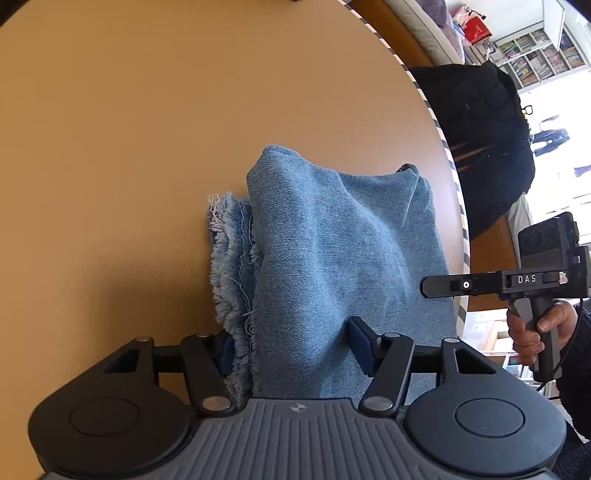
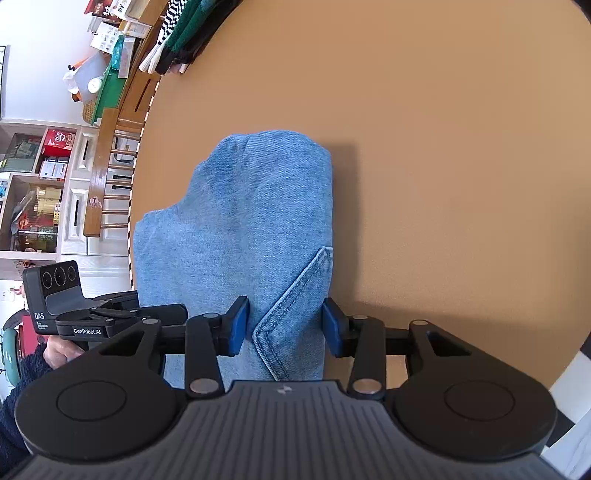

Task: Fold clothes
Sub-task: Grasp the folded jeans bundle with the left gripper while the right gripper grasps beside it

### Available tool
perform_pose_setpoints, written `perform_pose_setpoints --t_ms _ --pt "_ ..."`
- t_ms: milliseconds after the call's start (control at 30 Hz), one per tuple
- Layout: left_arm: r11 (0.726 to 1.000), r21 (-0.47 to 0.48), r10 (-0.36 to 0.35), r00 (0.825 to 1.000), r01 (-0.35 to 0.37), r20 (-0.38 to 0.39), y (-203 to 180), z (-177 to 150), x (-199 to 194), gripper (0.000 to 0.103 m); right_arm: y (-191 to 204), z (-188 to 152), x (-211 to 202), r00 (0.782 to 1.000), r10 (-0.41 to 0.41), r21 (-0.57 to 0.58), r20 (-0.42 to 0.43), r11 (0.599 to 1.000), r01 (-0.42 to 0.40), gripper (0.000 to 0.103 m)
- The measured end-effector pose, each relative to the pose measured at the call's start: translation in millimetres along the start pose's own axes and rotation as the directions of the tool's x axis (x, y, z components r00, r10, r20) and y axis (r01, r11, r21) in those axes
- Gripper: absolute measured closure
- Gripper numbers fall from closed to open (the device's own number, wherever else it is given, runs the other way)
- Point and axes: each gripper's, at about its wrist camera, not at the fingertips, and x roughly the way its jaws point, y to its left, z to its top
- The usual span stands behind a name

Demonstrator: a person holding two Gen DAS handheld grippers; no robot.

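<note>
A folded pair of light blue denim shorts (image 1: 332,258) lies on the round tan table (image 1: 129,147), frayed hem (image 1: 227,266) to the left in the left wrist view. My left gripper (image 1: 291,349) is open, its blue pads on either side of the near denim edge. In the right wrist view the denim (image 2: 243,229) shows a stitched pocket corner (image 2: 291,314). My right gripper (image 2: 284,326) is open, its jaws astride that end of the shorts. Each gripper shows in the other's view, the right one (image 1: 436,287) and the left one (image 2: 122,317) beside the cloth.
The table edge (image 1: 443,144) curves close behind the denim. A black jacket (image 1: 480,140) hangs beyond it, with shelves (image 1: 535,51) behind. In the right wrist view there are a wooden chair (image 2: 107,177), patterned clothes (image 2: 177,33) at the table's edge and cupboards (image 2: 37,184).
</note>
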Motion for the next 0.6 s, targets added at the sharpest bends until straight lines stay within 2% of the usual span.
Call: perform_pose_setpoints --t_ms 167,400,600 --pt "0.999 0.036 0.02 1.0 -0.02 0.016 -3 -3 -22 0.054 4 1 1 1.0 -0.015 -0.03 0.002 0.999 0.015 0.062" --pt "0.999 0.025 0.025 0.999 -0.025 0.033 -7 -5 -35 0.071 17 -1 -4 0.999 -0.049 -0.086 0.01 0.995 0.05 0.068" --pt "1.0 0.006 0.01 0.998 -0.01 0.055 -9 -9 -45 0.076 29 3 -16 0.998 -0.061 -0.133 0.025 0.989 0.064 0.07"
